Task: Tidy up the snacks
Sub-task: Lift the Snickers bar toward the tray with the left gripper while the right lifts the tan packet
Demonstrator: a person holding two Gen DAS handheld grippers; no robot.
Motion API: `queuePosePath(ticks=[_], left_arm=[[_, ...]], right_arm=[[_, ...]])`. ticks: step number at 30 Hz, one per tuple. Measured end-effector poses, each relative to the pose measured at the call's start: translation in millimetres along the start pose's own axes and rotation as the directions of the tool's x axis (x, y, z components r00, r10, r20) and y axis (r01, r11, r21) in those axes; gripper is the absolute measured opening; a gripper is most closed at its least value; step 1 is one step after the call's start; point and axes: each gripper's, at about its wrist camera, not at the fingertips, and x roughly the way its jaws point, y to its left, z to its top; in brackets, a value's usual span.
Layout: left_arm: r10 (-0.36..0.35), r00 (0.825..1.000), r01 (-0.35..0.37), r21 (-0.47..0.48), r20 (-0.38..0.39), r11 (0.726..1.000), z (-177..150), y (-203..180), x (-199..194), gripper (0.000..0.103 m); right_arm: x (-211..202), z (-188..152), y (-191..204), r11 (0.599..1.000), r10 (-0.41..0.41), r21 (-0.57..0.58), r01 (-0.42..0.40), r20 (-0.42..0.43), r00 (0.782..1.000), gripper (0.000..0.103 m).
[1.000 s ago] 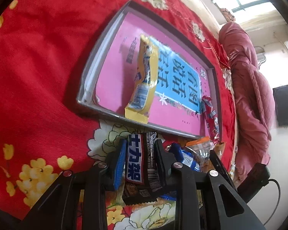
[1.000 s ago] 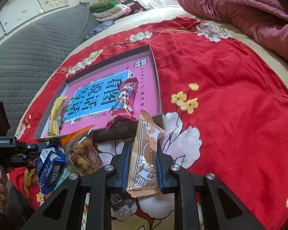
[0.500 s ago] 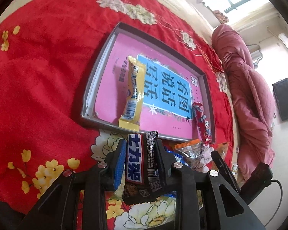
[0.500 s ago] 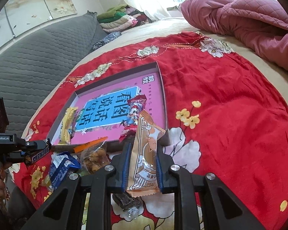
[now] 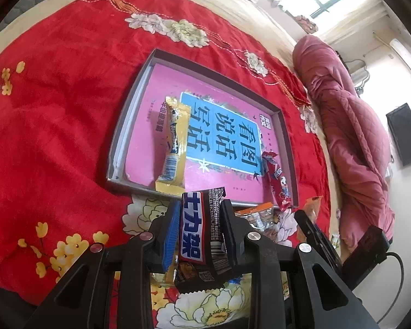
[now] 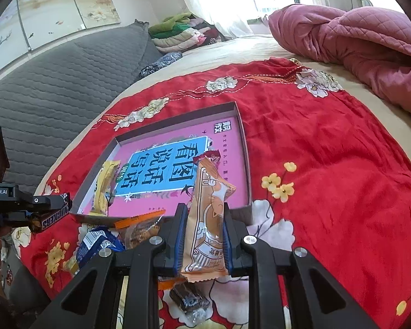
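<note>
Snickers bar (image 5: 198, 227) clamped upright between left claw (image 5: 200, 219) pads.

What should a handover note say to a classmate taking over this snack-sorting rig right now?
Left gripper: shut on a brown Snickers bar, lifted.
Right gripper: shut on an orange cat-print snack packet.
Done: yellow wrapper stick and red candy packet lie in the grey shallow box.
Left: both held snacks, plus the blue packet and clear orange-topped bag on the red floral blanket.
</note>
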Motion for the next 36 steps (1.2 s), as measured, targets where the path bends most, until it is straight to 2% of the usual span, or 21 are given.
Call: queuePosePath(ticks=[17, 36], left_arm=[[0.005, 1.000, -0.005, 0.006, -0.005, 1.000, 2, -7, 5, 0.031], [0.023, 0.999, -0.025, 0.038, 0.039, 0.999, 21, -28, 10, 0.031]], right_arm=[[37, 15, -1, 0.999, -0.014, -0.035, 0.013, -0.016, 1.000, 0.023], [37, 28, -1, 1.000, 0.029, -0.013, -0.028, 0.028, 0.999, 0.023]])
